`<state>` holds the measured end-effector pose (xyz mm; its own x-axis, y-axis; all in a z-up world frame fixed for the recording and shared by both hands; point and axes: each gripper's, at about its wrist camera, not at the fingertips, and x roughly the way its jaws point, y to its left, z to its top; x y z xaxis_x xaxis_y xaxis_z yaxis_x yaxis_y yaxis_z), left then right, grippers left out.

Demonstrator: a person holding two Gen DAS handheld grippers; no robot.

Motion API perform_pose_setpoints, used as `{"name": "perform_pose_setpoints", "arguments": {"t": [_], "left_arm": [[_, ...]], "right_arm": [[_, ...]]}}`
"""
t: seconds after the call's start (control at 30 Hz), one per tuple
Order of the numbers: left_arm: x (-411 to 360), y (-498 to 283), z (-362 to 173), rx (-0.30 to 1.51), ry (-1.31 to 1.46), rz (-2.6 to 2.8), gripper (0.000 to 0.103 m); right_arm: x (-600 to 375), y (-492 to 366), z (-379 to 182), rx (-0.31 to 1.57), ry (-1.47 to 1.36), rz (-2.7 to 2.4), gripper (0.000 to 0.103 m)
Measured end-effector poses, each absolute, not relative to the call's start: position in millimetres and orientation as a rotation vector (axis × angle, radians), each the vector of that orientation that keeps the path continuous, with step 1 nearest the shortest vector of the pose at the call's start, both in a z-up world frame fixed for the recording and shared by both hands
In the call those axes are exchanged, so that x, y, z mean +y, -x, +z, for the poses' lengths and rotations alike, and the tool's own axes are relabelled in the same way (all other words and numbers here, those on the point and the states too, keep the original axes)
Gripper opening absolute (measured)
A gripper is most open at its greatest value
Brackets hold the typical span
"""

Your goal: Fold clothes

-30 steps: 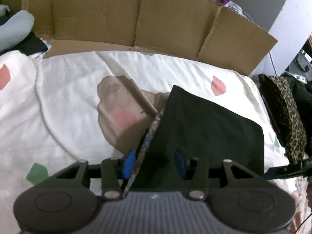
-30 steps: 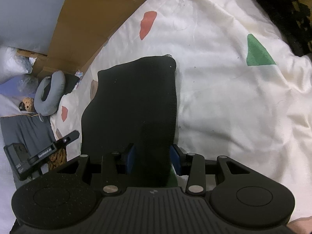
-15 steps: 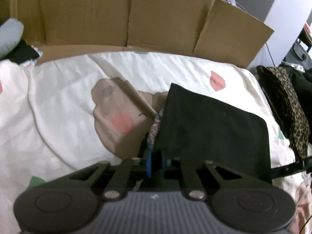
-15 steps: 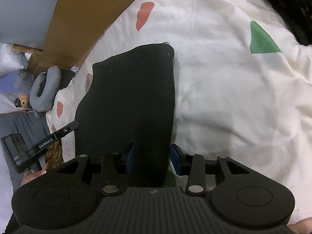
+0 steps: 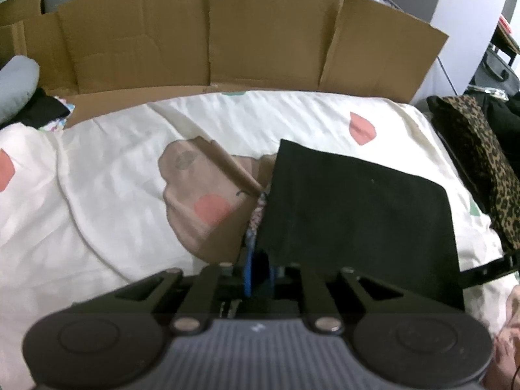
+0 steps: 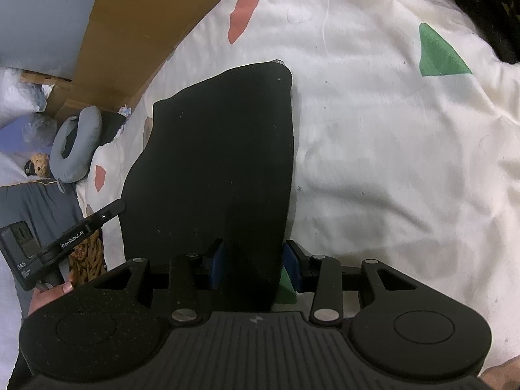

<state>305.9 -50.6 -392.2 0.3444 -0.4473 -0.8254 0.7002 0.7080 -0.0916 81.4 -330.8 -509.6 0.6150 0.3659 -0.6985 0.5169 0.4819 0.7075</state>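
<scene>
A black folded garment point(image 5: 357, 201) lies on the white patterned bedsheet point(image 5: 113, 169), with a strip of patterned lining point(image 5: 256, 214) showing along its left edge. My left gripper point(image 5: 259, 273) is shut on the garment's near left corner, its blue pads pressed close together. In the right wrist view the same garment point(image 6: 221, 149) stretches away from my right gripper point(image 6: 255, 263). That gripper is open, with the near edge of the cloth lying between its blue pads point(image 6: 217, 265) and a sliver of green sheet showing beside the right one.
A cardboard wall point(image 5: 227, 32) runs along the far side of the bed. A leopard-print garment point(image 5: 481, 162) lies at the right edge. A grey neck pillow point(image 6: 74, 146) sits off the far left corner. A hand point(image 6: 48, 295) holds the left gripper.
My left gripper went from open to shut on the garment's left corner and lifted it slightly. The right gripper stayed open around the other edge, hardly moving.
</scene>
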Motion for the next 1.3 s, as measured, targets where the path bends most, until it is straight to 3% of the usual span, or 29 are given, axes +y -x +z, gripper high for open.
{"name": "perform_pose_setpoints", "arguments": {"t": [0.2, 0.4, 0.5, 0.6, 1.3], "left_arm": [[-60.4, -306.3, -390.8, 0.910, -0.314, -0.816, 0.020], [-61.2, -315.2, -407.6, 0.993, -0.306, -0.788, 0.027], [-55.4, -317.5, -407.8, 1.007, -0.269, -0.788, 0.025], [-54.2, -315.7, -402.3, 0.989, -0.276, -0.791, 0.015], [-56.3, -310.3, -403.5, 0.963, -0.330, -0.802, 0.019]], "right_arm": [[-332.8, -83.1, -510.6, 0.959, -1.105, -0.112, 0.043], [-332.6, -85.1, -512.3, 0.965, -1.096, -0.106, 0.043], [-332.2, -86.6, -513.5, 0.973, -1.085, -0.101, 0.043], [-332.4, -87.4, -513.9, 0.975, -1.086, -0.100, 0.043], [-326.1, -89.2, -513.1, 0.982, -1.079, -0.077, 0.043]]}}
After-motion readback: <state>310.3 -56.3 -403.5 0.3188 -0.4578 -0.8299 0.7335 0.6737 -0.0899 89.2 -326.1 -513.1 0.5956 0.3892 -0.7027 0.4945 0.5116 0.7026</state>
